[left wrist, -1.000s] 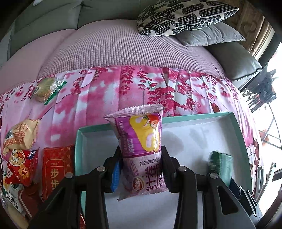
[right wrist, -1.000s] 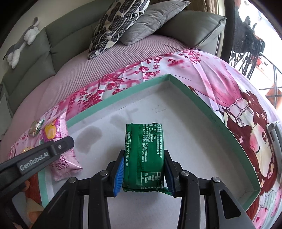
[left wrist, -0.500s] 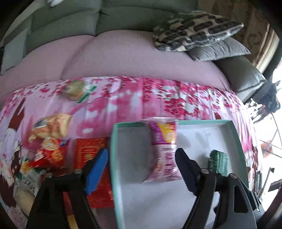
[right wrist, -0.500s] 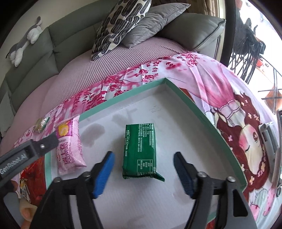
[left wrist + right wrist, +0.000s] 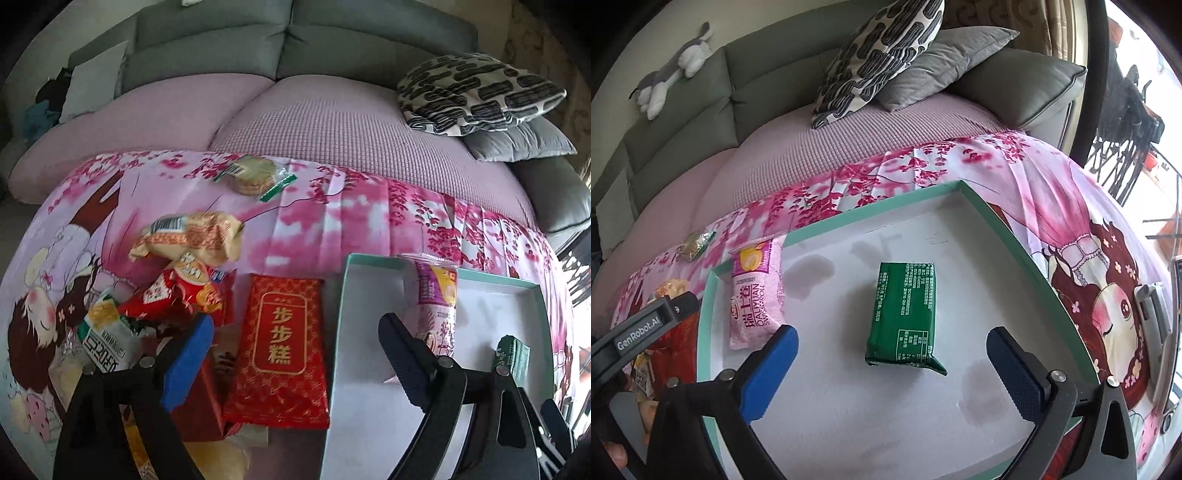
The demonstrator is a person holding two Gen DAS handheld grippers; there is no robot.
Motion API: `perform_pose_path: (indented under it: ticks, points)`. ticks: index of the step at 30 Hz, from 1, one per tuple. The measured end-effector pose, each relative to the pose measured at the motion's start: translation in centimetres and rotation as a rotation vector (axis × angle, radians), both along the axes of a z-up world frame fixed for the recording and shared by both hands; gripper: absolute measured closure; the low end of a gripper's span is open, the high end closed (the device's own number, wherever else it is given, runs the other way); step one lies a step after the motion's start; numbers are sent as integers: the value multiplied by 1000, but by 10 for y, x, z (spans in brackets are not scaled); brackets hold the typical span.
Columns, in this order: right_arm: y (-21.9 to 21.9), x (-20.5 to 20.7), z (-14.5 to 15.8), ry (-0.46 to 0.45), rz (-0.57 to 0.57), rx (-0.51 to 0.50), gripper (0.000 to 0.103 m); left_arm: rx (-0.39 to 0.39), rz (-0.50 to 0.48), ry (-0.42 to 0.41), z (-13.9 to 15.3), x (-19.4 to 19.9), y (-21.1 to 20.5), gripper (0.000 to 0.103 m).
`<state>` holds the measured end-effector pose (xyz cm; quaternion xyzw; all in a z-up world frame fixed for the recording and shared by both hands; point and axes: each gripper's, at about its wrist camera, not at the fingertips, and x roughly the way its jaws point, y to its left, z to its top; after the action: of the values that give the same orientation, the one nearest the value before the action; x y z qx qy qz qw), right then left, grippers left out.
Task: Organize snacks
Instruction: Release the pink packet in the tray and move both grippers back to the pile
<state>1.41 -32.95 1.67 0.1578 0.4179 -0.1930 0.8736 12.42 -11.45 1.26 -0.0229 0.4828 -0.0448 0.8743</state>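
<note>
Both jaws standing open, two snacks already lying in the teal box.

Going left to right: loose packets are piling on the pink floral cloth (image 5: 303,236), and the red cake packet (image 5: 280,350) is lying just outside the teal box (image 5: 341,295), directly ahead between the left gripper (image 5: 295,354) jaws, which have just been opening with nothing pressed between them; its long axis is running away from the camera, so the left hand is nearer. Inside the box, the pink Swiss roll packet (image 5: 755,291) and the green packet (image 5: 903,314) are lying flat, lengthwise toward the sofa; the right gripper (image 5: 892,365) has just been opening, clear of the green packet.
</note>
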Motion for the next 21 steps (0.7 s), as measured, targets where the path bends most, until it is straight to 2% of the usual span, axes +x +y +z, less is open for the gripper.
perform_pose_path:
  ticks: [5, 11, 16, 21]
  points:
    - [-2, -6, 3, -35, 9, 50, 0, -20, -1, -12, 8, -10, 12, 12]
    - [4, -13, 0, -24, 25, 86, 0, -3, -5, -38, 25, -25, 32, 12]
    - [18, -18, 6, -37, 60, 66, 0, -10, 7, -54, 39, -40, 62, 12]
    - [34, -16, 11, -31, 90, 33, 0, 30, 22, -65, 44, -52, 96, 12]
